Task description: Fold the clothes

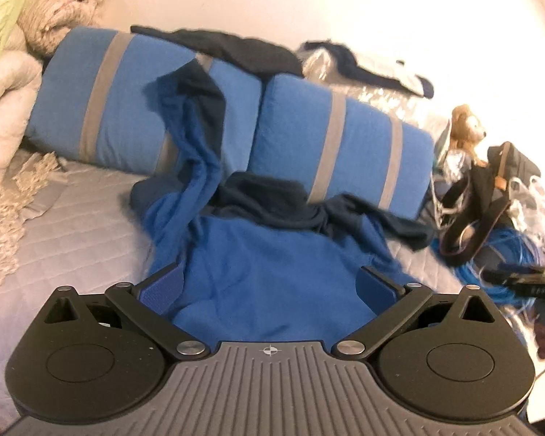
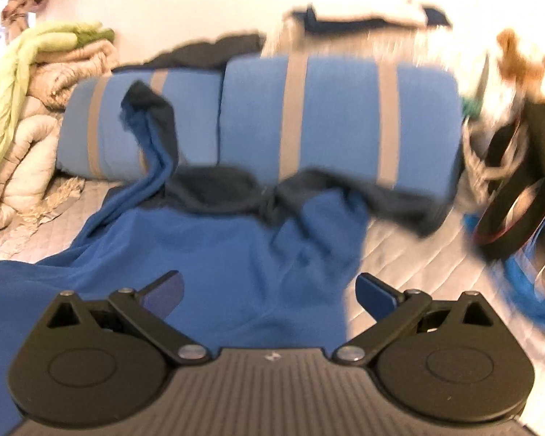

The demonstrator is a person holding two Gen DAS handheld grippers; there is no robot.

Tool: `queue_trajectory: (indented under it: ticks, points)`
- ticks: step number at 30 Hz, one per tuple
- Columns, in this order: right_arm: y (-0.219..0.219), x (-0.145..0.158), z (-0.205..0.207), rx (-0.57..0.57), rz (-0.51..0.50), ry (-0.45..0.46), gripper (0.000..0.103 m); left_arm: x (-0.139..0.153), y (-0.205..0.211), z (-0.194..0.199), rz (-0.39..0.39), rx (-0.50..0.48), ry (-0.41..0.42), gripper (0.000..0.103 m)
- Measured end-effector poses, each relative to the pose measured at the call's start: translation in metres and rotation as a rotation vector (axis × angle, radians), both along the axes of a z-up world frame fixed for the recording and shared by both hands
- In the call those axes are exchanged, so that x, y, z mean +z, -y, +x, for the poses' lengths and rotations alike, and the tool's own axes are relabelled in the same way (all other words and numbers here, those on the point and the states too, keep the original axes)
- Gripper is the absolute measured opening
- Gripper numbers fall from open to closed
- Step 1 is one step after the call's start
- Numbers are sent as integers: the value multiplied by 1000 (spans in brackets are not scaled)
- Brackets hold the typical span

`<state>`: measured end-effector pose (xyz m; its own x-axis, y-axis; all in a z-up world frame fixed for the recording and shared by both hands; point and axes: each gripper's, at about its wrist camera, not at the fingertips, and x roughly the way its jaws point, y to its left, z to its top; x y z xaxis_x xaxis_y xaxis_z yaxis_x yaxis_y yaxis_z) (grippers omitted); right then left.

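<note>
A blue garment with dark navy sleeves and collar [image 1: 265,265] lies spread on the bed, one sleeve draped up over the left pillow. My left gripper [image 1: 270,283] hovers open above its blue body, fingers wide apart with cloth showing between them. In the right wrist view, which is blurred, the same garment [image 2: 218,250] fills the lower middle. My right gripper [image 2: 269,292] stands open over its right part, its right finger near the cloth's edge. Neither gripper holds anything.
Two blue pillows with grey stripes [image 1: 341,145] [image 2: 338,120] lie behind the garment on a grey quilted bedspread [image 1: 72,225]. Folded blankets [image 1: 14,54] pile at the left. A black bag [image 1: 490,196], blue cable and a stuffed toy [image 1: 467,127] crowd the right.
</note>
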<state>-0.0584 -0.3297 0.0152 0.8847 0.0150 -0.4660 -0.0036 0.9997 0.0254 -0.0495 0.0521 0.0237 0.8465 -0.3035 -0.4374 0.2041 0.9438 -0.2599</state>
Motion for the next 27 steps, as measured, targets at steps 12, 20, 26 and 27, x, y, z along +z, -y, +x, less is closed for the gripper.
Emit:
queue_trajectory:
  ticks: [12,20,26,27]
  points:
    - [103,7,-51,-20,358,-5,103,3,-66,-35,-109,13,44,103]
    - [126,-12,-76,-69,365,-25,103,-4,-97,-43,-113,69,4,103]
    - [132,-19,-84,-85,401,0,103,-9,-118,-50,-133,62,2,103]
    - [132,-20,-85,-84,410,3,103,-11,-122,-51,-141,61,1,103]
